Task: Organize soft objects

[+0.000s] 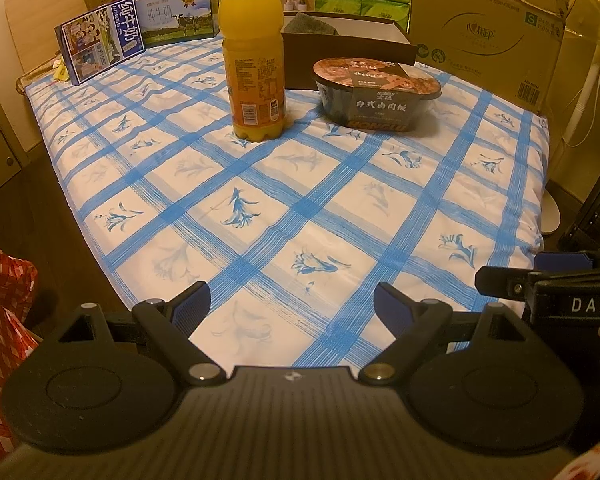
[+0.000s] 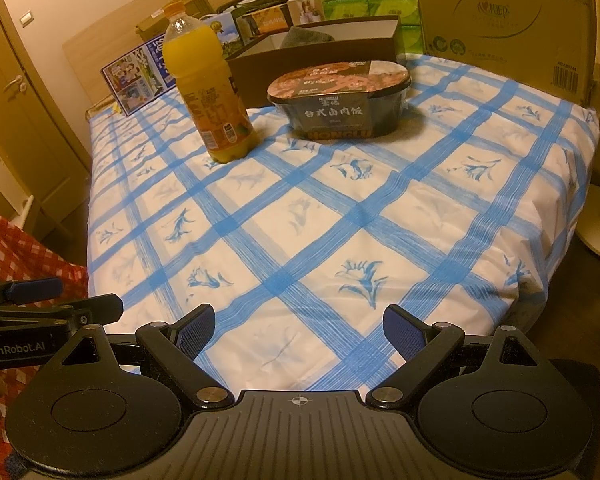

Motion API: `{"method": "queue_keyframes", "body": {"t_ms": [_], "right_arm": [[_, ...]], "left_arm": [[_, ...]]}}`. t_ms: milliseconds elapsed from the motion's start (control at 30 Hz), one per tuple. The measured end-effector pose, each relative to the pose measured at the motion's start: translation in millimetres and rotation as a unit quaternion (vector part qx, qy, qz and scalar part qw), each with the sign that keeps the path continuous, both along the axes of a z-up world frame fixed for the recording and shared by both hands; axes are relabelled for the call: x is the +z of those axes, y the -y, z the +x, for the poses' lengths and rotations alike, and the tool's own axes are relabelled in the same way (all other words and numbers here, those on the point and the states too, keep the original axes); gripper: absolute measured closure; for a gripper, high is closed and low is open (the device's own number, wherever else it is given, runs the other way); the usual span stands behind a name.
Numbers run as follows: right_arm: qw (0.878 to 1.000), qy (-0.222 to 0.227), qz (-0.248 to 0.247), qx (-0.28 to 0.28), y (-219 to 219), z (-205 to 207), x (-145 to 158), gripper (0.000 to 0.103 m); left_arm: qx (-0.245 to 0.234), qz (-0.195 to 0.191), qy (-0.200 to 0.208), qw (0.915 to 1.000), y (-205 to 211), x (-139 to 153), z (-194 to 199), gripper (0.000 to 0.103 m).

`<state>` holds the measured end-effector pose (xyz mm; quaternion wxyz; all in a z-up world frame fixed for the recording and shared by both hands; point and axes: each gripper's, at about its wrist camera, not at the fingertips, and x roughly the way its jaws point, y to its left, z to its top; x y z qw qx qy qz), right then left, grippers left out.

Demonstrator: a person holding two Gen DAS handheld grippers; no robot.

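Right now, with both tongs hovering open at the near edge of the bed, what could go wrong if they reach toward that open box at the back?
The tall orange juice bottle stands on soft bedding in front of the open brown box; a brush could tip it. The instant rice bowl also blocks the way to the grey soft item inside.

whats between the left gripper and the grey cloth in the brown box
Bare tablecloth, then the orange juice bottle and rice bowl before the grey cloth, in the left wrist view.

We see a bed (image 1: 340,208) w/ blue-checked sheet. On it: juice bottle (image 1: 253,60) upright, meal bowl (image 1: 376,94) just beside, brown box (image 1: 348,54) behind them, two milk cartons (image 1: 100,44) at far left, big cardboard box (image 1: 488,28) far right.
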<state>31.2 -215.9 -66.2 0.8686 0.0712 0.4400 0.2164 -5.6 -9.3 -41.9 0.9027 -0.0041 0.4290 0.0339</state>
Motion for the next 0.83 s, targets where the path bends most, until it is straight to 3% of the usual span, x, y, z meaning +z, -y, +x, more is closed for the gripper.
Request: {"method": "queue_keyframes", "body": {"t_ms": [833], "right_arm": [[1.0, -0.015, 0.001, -0.003, 0.4, 4.5, -8.1, 0.012]], "left_arm": [[0.001, 0.001, -0.016, 0.9999, -1.0, -11.0, 5.9, 0.015]]}}
